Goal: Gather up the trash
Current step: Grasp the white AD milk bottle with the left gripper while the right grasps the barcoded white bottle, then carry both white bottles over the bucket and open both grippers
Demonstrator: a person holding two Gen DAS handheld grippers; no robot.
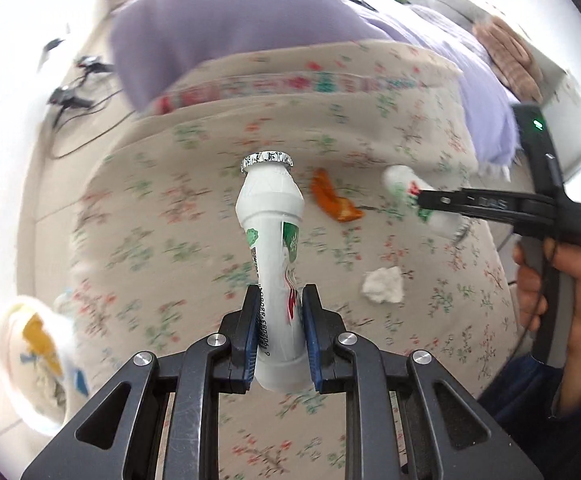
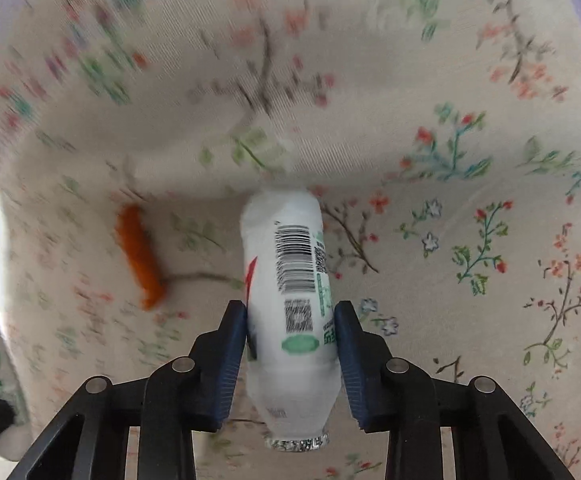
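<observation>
**Trash on the flowered bed cover**

Bed cover point(image 1: 410, 128): carrying loose litter mid-surface.
Left gripper point(image 1: 278, 316): clamping a light, thin-walled bottle point(image 1: 272, 240) by its lower body.
Right gripper point(image 2: 290, 344): squeezing another bottle point(image 2: 290, 280) mid-body; probably slippery, crushable.
Orange wrapper point(image 1: 334, 198), tissue wad point(image 1: 384, 285): lying limp.

Both grippers, L point(image 1: 280, 320) & R point(image 2: 290, 344), fingers clamped, loaded.

Left tool point(image 1: 279, 320): my black linkage arms, silver round pivot pins, ribbed blue pads.
Right tool point(image 2: 290, 344): the same black frame, silver pins, blue pads; green light on its handle.
Right hand point(image 1: 562, 300): bare skin, dark blue sleeve.
</observation>
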